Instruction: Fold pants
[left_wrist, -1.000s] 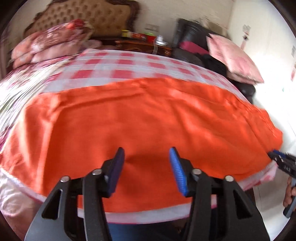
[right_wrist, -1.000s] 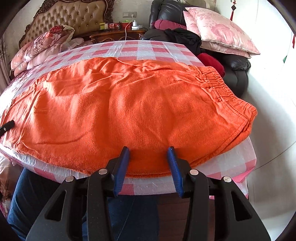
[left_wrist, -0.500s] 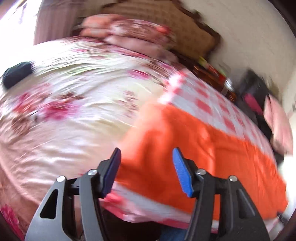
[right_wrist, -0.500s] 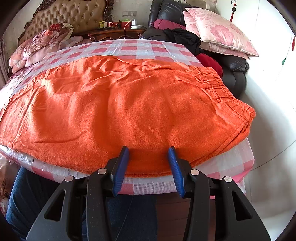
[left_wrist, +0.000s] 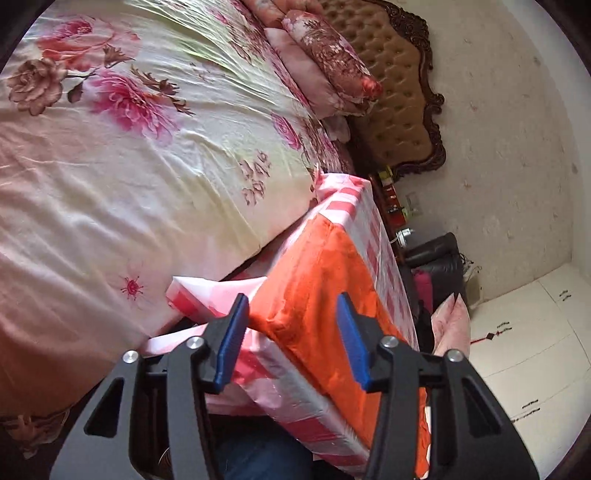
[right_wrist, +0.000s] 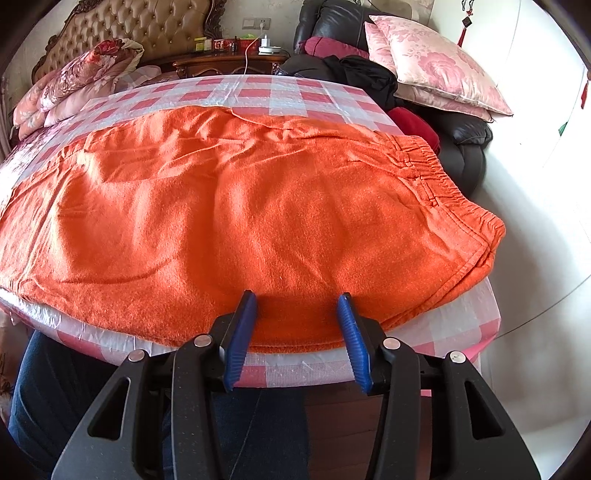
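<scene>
On the checked counter (right_wrist: 280, 92) the orange pants (right_wrist: 258, 206) lie flat, legs stacked. Left tool (left_wrist: 291, 336), jaws just narrowing yet empty, frames the cuff corner; right tool (right_wrist: 295, 332) hovers part-open at the near edge. Next, I judge: pinch both, fold across.

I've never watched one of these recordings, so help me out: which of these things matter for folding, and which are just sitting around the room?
For the job:
- orange fleece pants spread flat
- pink checked plastic table cover under them
- left claw, right claw

Just lying about:
- pink floral cushions
- floral bedsheet
- tufted tan headboard
- black sofa
</scene>
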